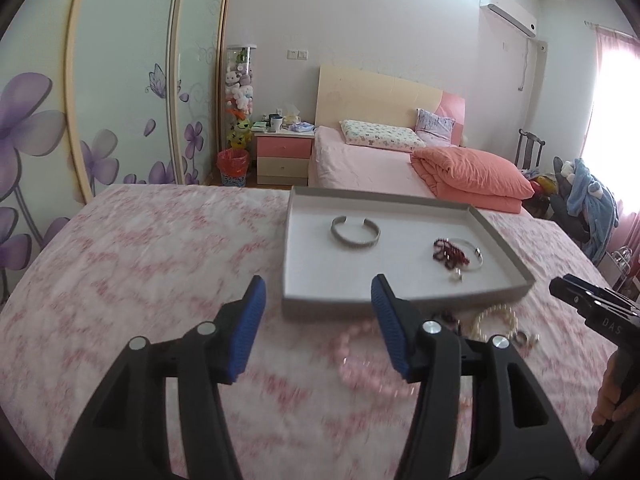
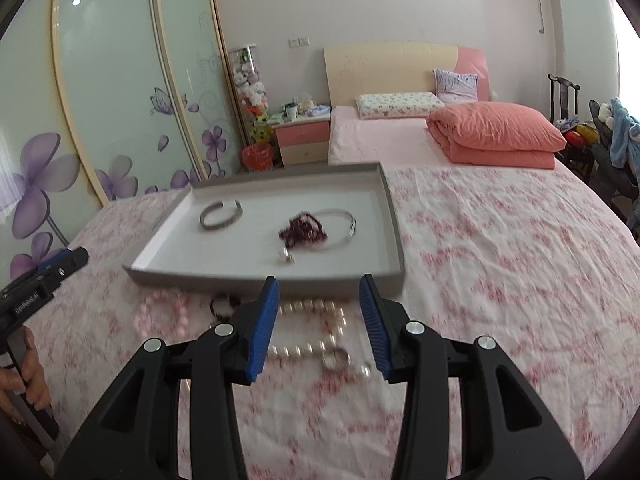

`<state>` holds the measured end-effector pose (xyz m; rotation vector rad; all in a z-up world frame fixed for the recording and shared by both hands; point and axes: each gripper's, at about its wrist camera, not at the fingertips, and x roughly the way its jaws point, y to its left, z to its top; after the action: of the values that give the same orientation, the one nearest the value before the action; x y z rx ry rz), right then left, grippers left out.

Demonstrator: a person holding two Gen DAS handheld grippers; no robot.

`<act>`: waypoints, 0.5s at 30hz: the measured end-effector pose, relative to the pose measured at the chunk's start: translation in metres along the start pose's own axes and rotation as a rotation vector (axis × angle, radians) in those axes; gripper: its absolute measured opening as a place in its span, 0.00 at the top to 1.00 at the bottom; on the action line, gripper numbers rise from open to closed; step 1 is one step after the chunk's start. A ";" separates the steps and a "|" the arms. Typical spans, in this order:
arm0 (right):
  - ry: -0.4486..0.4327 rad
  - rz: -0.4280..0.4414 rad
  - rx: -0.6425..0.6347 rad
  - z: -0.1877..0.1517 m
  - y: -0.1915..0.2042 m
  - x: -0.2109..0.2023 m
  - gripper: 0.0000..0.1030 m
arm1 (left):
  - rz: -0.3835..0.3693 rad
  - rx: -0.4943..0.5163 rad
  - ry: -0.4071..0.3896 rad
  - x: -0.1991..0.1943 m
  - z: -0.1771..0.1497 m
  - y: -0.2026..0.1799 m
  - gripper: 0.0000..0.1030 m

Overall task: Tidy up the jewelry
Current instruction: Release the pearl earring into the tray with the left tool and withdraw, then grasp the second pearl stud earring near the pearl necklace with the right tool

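A grey tray (image 1: 408, 304) (image 2: 264, 282) lies on the pink floral bedspread. Inside it are a silver cuff bangle (image 1: 355, 232) (image 2: 221, 215), a dark red bead string (image 1: 450, 254) (image 2: 306, 230), a thin silver bangle (image 1: 474, 256) (image 2: 344, 224) and a small pearl piece (image 2: 286, 256). In front of the tray, on the spread, lie a pink bead bracelet (image 1: 360, 356) (image 2: 162, 316), a pearl bracelet (image 1: 496, 320) (image 2: 316, 328) and a small ring (image 2: 336, 358). My left gripper (image 1: 318, 328) hovers open before the tray's near edge, nothing between its pads. My right gripper (image 2: 320, 328) hangs open above the pearl bracelet.
The bedspread (image 2: 500, 260) stretches wide to the right of the tray. Behind it stand a pink bed with a folded coral quilt (image 1: 472, 178), a bedside cabinet (image 1: 284, 156), a red bin (image 1: 233, 166) and a floral wardrobe (image 1: 120, 100). A person's hand (image 2: 28, 376) holds the left handle.
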<state>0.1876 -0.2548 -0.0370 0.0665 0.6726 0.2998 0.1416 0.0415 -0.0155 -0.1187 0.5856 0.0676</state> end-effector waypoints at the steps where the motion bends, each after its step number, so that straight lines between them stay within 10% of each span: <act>1: 0.024 -0.009 -0.002 -0.007 -0.002 0.000 0.58 | 0.003 0.004 0.002 -0.003 -0.005 0.001 0.47; 15: 0.208 -0.073 0.006 -0.042 -0.021 0.035 0.70 | 0.026 -0.017 0.074 0.008 -0.030 0.013 0.46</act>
<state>0.1926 -0.2661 -0.0943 0.0164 0.8806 0.2361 0.1303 0.0505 -0.0460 -0.1304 0.6605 0.0937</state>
